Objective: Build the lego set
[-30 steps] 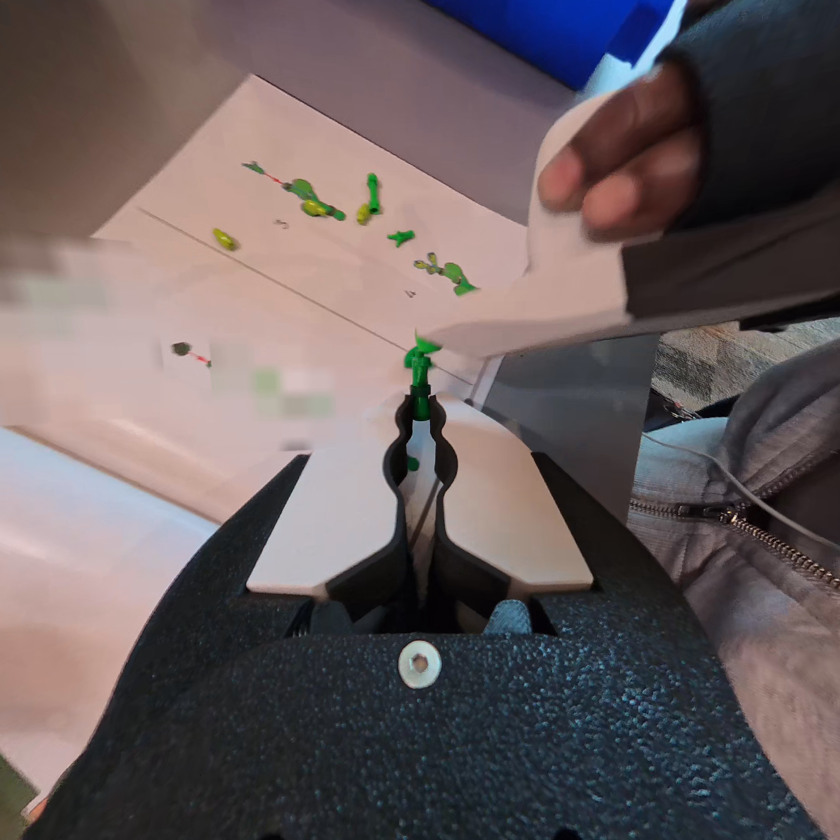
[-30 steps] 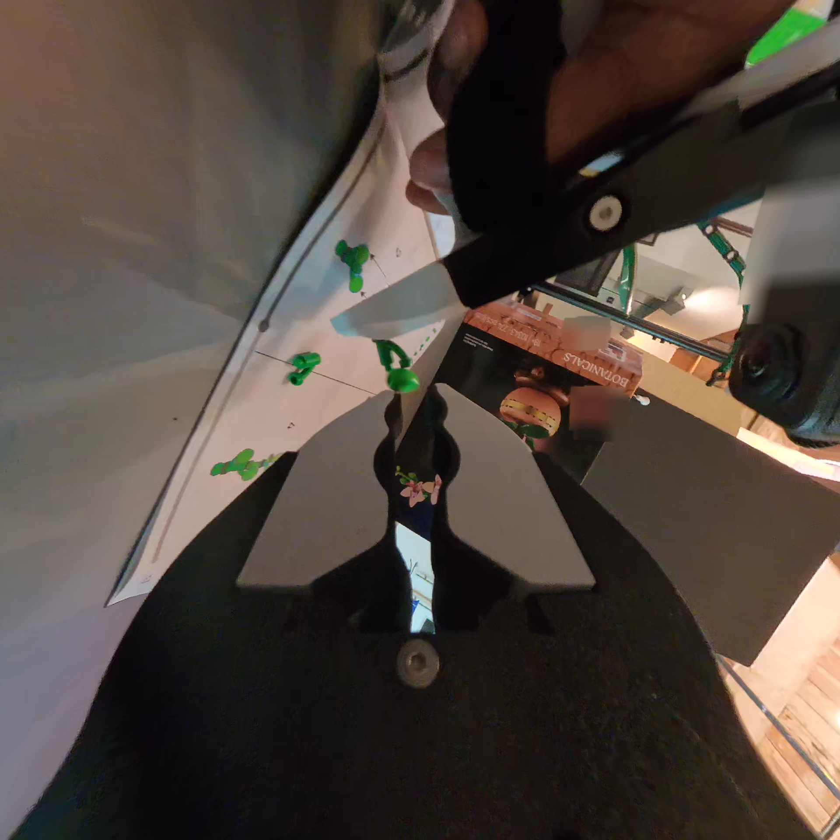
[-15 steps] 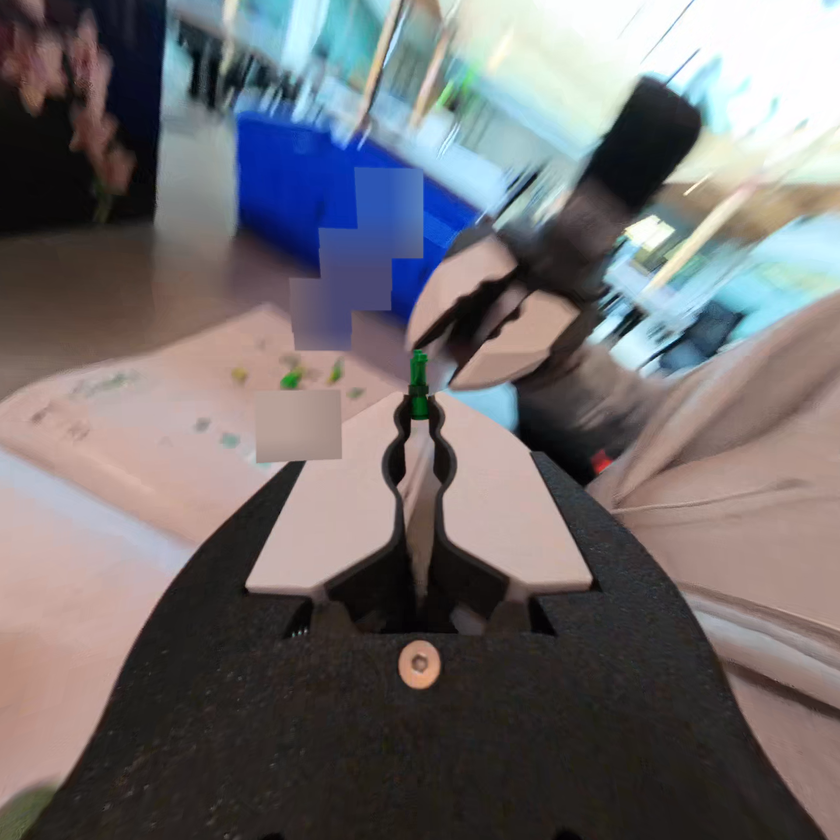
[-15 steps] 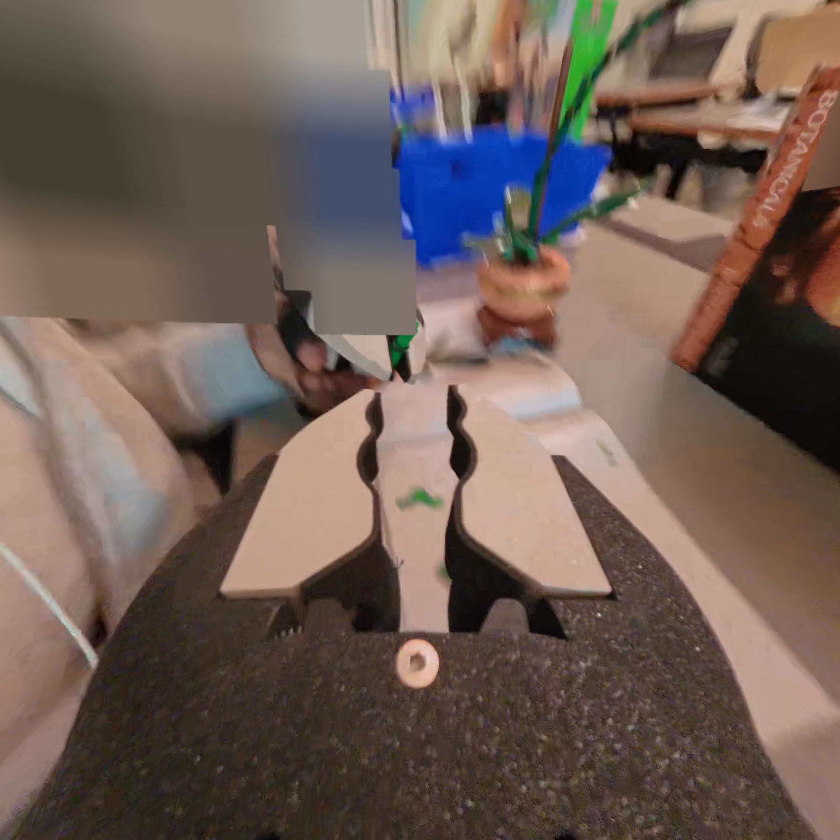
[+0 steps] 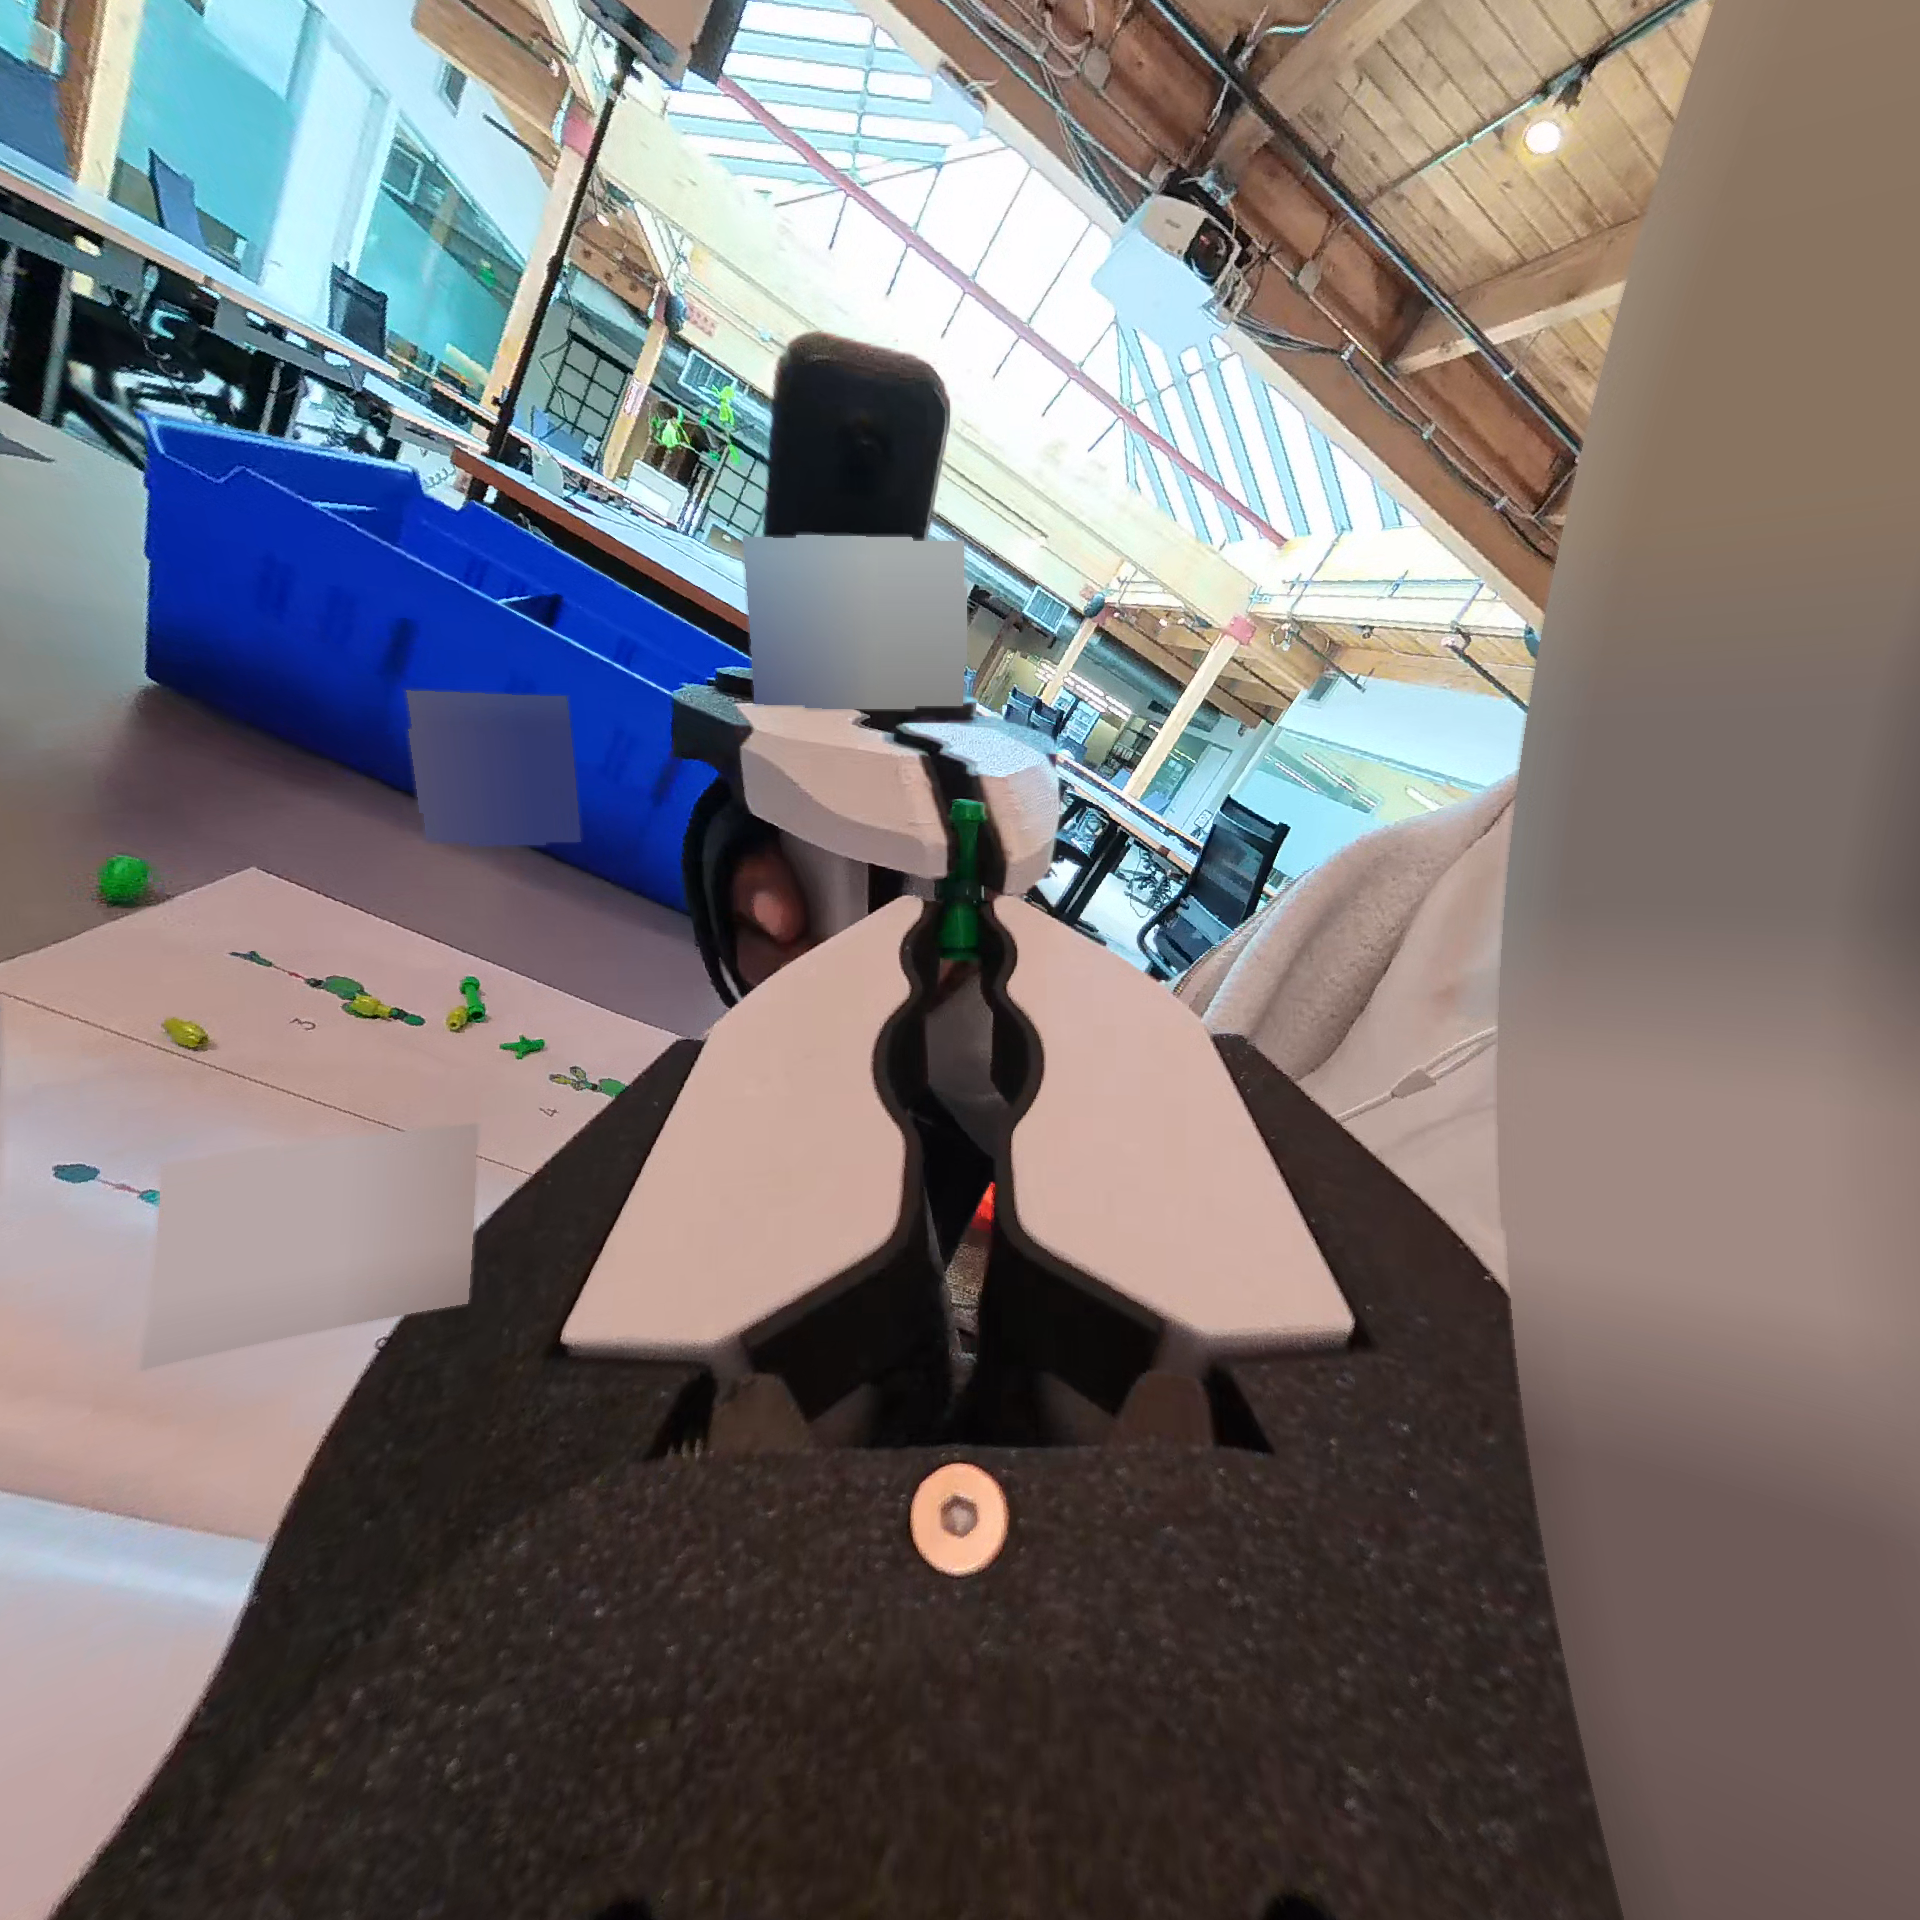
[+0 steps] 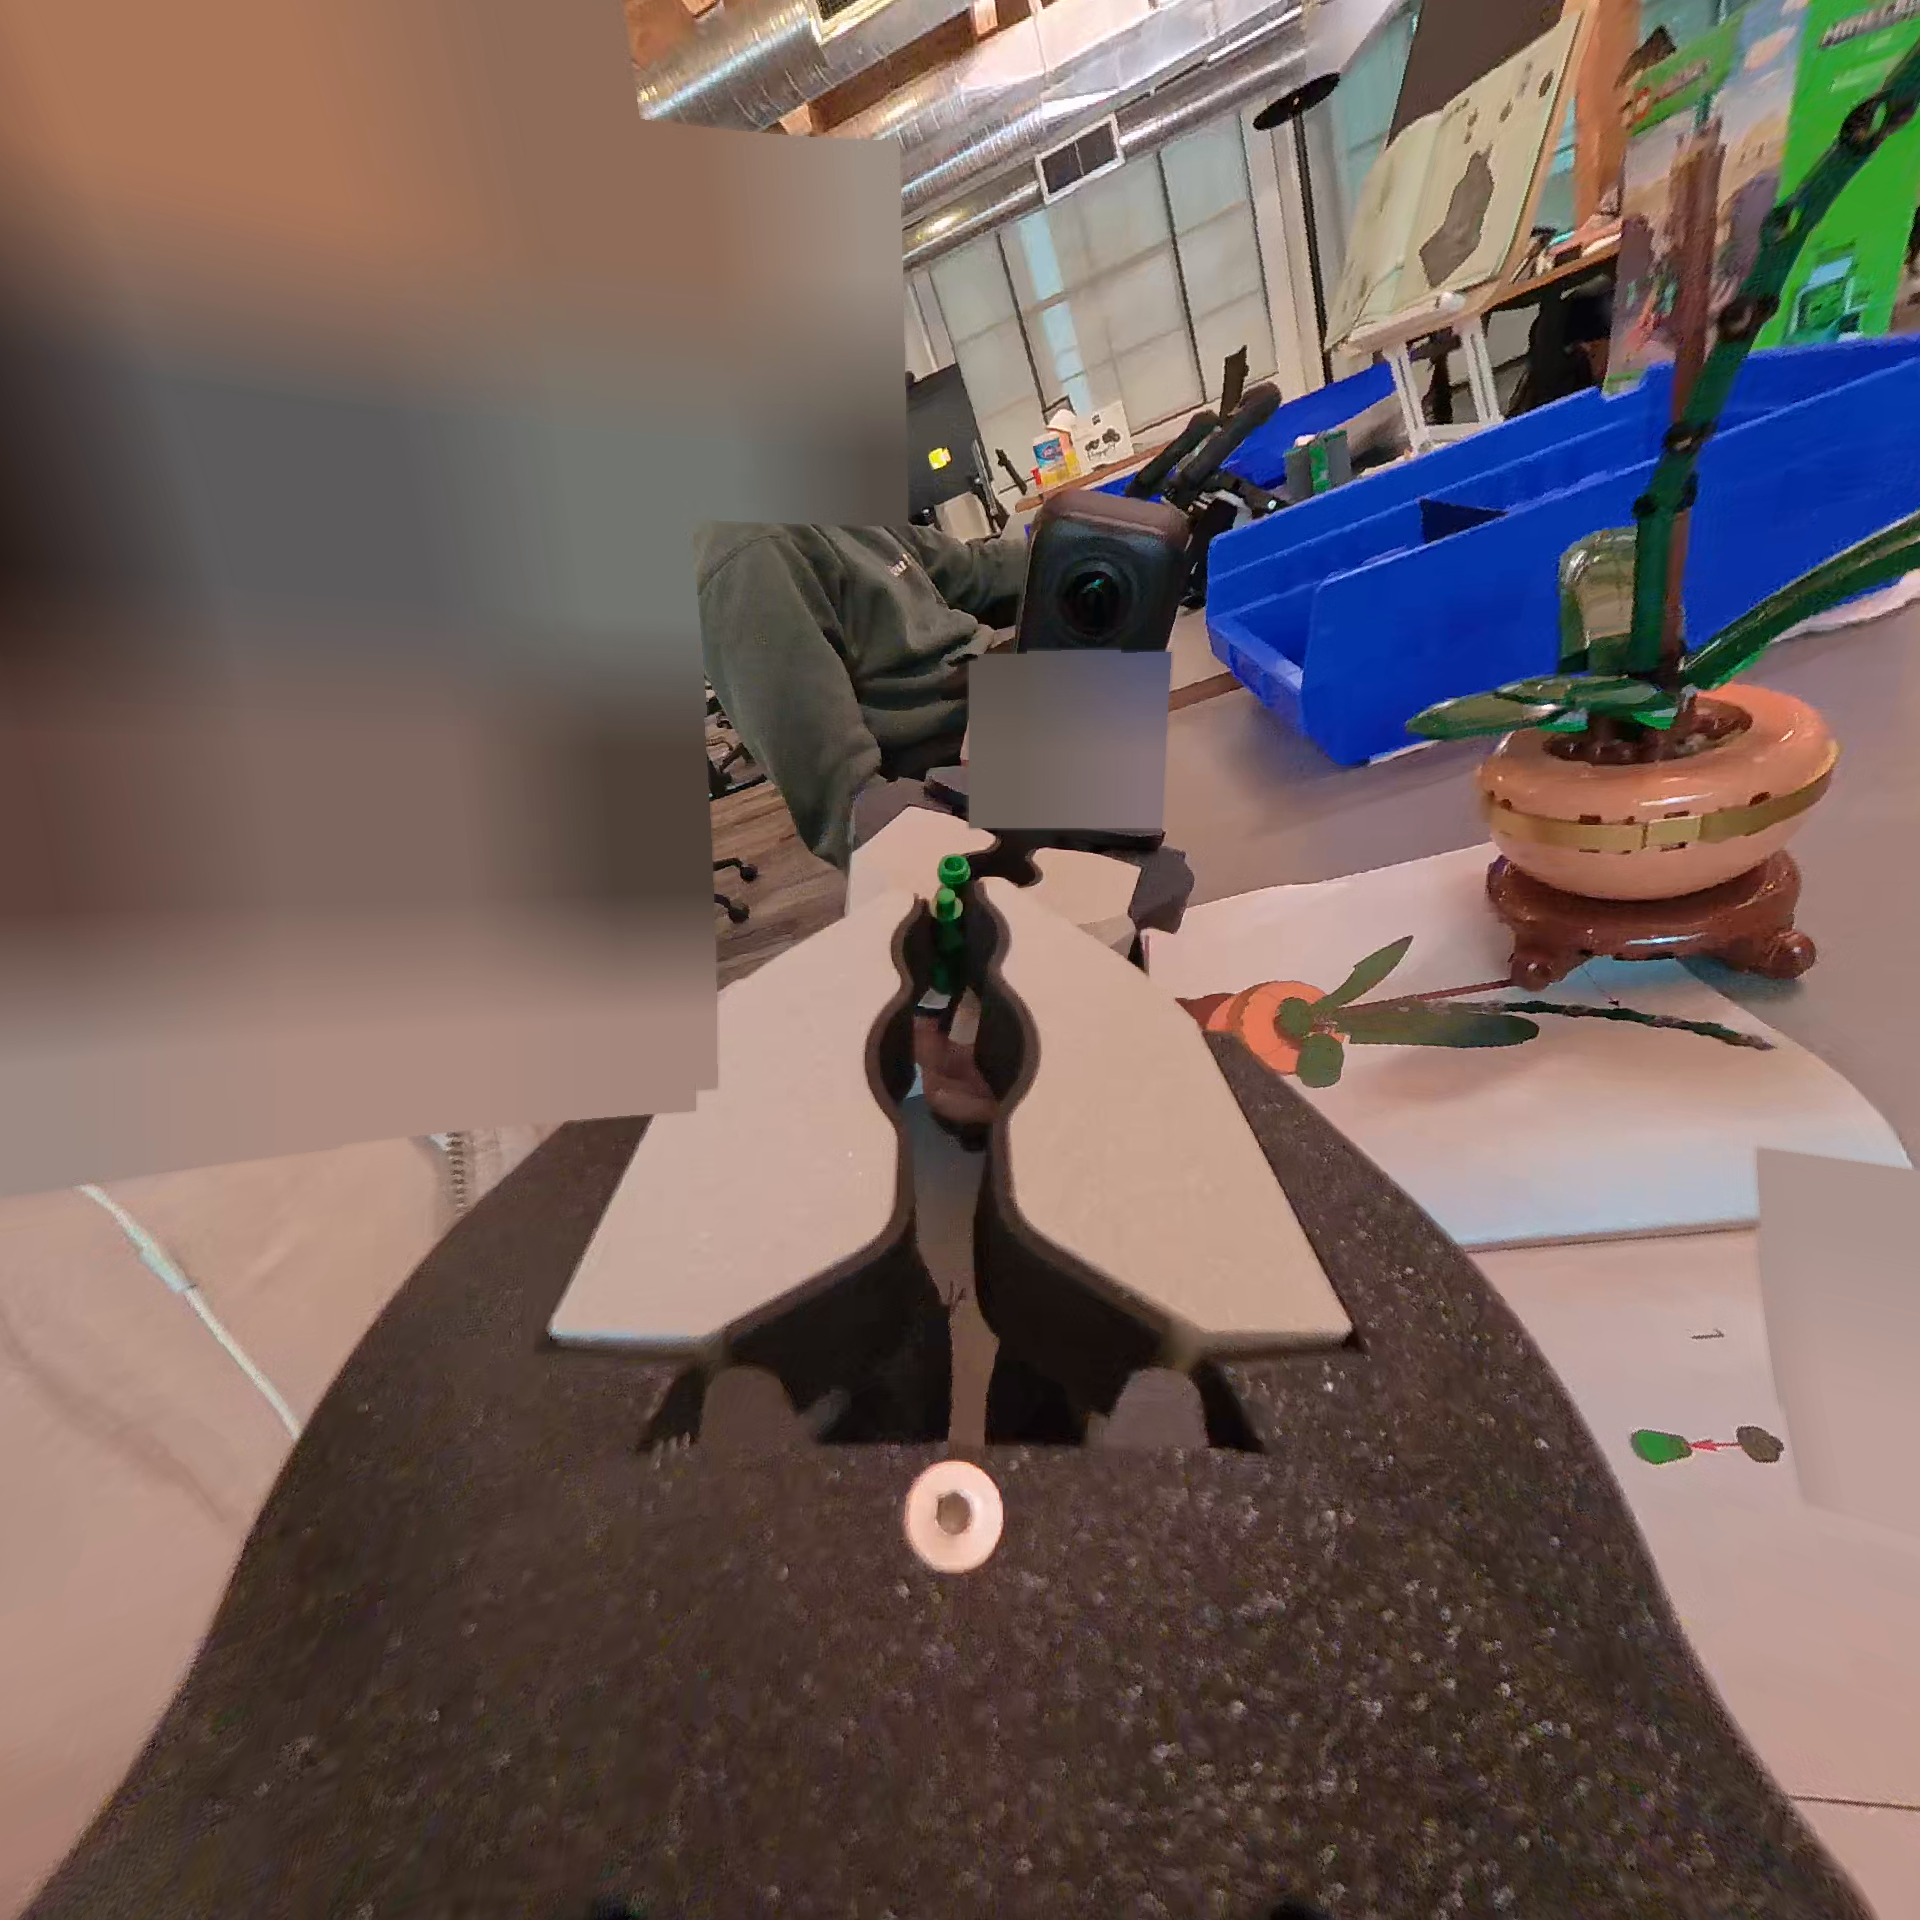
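At the tips of my left gripper, the fingers pinch a green stem piece upright in mid-air above the table. My right gripper faces it, tips narrowed around the same piece; which one bears it I cannot tell. I judge this a handover or joining step; next comes axial alignment. Beyond lie the instruction sheet, the potted model and a blue bin.

The green stem piece had its lower end hidden between the left gripper's fingertips; the plant model's top was cut off.
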`<state>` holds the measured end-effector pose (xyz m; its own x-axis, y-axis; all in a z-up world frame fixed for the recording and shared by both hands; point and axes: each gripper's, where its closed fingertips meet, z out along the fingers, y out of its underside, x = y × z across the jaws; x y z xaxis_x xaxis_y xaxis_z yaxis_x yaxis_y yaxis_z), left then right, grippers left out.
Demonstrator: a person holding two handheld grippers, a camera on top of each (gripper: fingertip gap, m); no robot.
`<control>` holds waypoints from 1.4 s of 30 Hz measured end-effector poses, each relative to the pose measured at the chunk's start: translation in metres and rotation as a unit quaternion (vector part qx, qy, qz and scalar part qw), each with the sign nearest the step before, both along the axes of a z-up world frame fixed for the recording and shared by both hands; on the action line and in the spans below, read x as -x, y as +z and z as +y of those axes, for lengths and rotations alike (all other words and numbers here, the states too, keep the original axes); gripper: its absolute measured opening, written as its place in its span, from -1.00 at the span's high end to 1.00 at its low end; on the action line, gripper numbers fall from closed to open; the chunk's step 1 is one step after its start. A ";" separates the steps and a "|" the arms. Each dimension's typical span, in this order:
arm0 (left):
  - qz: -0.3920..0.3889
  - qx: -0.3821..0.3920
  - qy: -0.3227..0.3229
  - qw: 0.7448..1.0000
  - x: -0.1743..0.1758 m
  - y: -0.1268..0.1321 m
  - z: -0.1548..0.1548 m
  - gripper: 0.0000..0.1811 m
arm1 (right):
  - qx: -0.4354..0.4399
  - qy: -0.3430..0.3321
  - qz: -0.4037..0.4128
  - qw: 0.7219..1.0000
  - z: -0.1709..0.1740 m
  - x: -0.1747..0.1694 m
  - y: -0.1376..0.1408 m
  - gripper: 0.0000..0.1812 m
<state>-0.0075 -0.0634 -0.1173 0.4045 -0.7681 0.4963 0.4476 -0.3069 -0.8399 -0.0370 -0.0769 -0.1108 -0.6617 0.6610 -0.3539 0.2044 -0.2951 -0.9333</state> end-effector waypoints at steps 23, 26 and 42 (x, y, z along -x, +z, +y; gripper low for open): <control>0.603 -0.251 0.474 0.590 0.037 0.005 0.048 0.93 | 0.135 -0.268 0.010 0.954 0.051 0.016 0.003 0.95; 0.547 -0.246 0.468 0.649 0.035 0.006 0.044 0.93 | 0.101 -0.230 0.035 0.967 0.041 0.011 0.009 0.83; 0.167 -0.208 0.298 0.917 0.044 0.019 0.005 0.93 | -0.229 -0.384 -0.342 0.826 0.270 0.024 -0.025 1.00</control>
<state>-0.0513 -0.0589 -0.0979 0.8898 -0.4559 -0.0172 0.1288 0.2871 -0.9492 -0.0610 0.1929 -0.1354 0.2663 0.9616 -0.0671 0.6480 -0.2301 -0.7260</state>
